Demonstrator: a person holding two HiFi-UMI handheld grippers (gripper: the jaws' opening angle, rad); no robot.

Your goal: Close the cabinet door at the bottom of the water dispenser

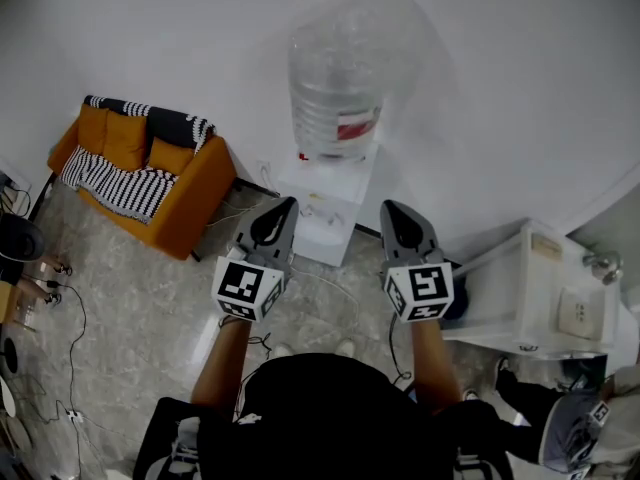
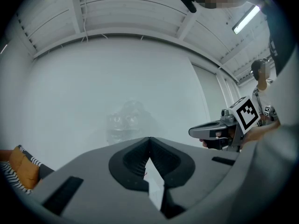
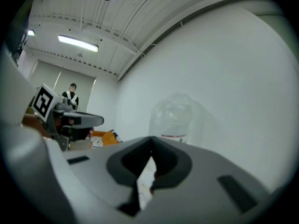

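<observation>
Left tool (image 1: 285, 206) and right tool (image 1: 392, 210) are both shut. Their tips are together and nothing is in them. The person holds them up side by side, pointing at the water dispenser (image 1: 330, 213). It stands against the white wall (image 1: 500, 88), just in front. A big clear bottle (image 1: 335, 78) sits on top of it. I think the tools are held level and close so both are ready to push. Shut tips would make a firm end for pushing a door.

The cabinet door is at the bottom of the dispenser, low down. The head view looks down on the top part of the dispenser, so the door is hidden. I cannot tell if it is open or shut. Both gripper views look high, at the bottle and the wall, not at the door. This could be a person about to bend down to an open door. It could also be a person standing by a door that is shut.

An orange sofa (image 1: 150, 178) stands to the left, well apart. Wires (image 1: 75, 338) lie on the floor (image 1: 150, 298).
</observation>
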